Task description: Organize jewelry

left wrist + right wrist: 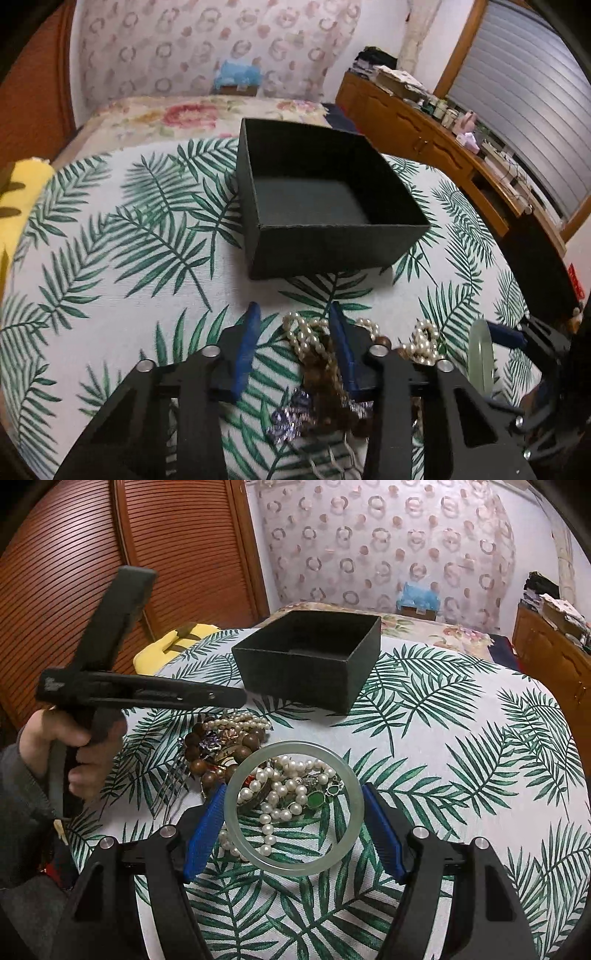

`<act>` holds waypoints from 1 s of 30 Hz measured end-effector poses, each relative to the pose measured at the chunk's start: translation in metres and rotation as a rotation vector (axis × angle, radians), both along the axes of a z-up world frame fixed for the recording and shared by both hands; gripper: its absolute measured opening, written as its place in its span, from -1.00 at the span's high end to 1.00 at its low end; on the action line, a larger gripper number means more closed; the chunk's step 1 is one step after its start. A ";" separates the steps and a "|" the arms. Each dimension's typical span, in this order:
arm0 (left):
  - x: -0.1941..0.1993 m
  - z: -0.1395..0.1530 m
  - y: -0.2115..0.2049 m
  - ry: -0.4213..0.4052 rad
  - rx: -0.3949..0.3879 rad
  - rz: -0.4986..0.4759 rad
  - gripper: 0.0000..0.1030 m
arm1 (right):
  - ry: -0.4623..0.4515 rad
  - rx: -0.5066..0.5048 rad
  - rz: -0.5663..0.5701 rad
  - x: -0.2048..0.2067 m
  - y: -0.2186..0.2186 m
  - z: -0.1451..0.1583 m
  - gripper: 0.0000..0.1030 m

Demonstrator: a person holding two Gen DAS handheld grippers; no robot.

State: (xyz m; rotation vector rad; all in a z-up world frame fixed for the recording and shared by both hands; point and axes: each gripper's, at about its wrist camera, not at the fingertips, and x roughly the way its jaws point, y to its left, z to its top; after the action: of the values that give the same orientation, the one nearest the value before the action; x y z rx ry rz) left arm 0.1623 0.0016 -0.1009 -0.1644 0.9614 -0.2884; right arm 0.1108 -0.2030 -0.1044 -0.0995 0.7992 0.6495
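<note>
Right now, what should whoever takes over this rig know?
Left gripper: open, fingers straddling the edge of the tangled pile of pearl strands and brown wooden beads on the palm-leaf tablecloth.
Right gripper: shut on the pale green jade bangle.
Dark green open cardboard box: empty, behind the pile.
Done: nothing boxed yet.
Left: bangle into the box, then the pile, piece by piece.

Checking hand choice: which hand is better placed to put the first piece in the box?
Right. The right gripper clamps the bangle, open box just ahead; the left gripper merely straddles the tangled pile.
</note>
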 end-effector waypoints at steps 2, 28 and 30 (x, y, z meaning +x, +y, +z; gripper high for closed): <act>0.005 -0.003 -0.001 0.019 -0.003 -0.005 0.44 | -0.002 0.004 -0.003 0.000 -0.001 0.000 -0.45; -0.032 0.122 -0.031 -0.268 0.005 -0.088 0.93 | -0.036 0.030 -0.022 -0.001 -0.011 0.016 -0.45; -0.033 0.130 -0.030 -0.287 0.009 -0.085 0.93 | -0.037 0.028 -0.022 0.000 -0.011 0.017 -0.45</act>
State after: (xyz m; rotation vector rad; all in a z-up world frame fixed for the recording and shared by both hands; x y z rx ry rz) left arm 0.1296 -0.0286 0.0292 -0.0711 0.6855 -0.3753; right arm 0.1105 -0.2137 -0.0878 -0.0774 0.7543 0.6360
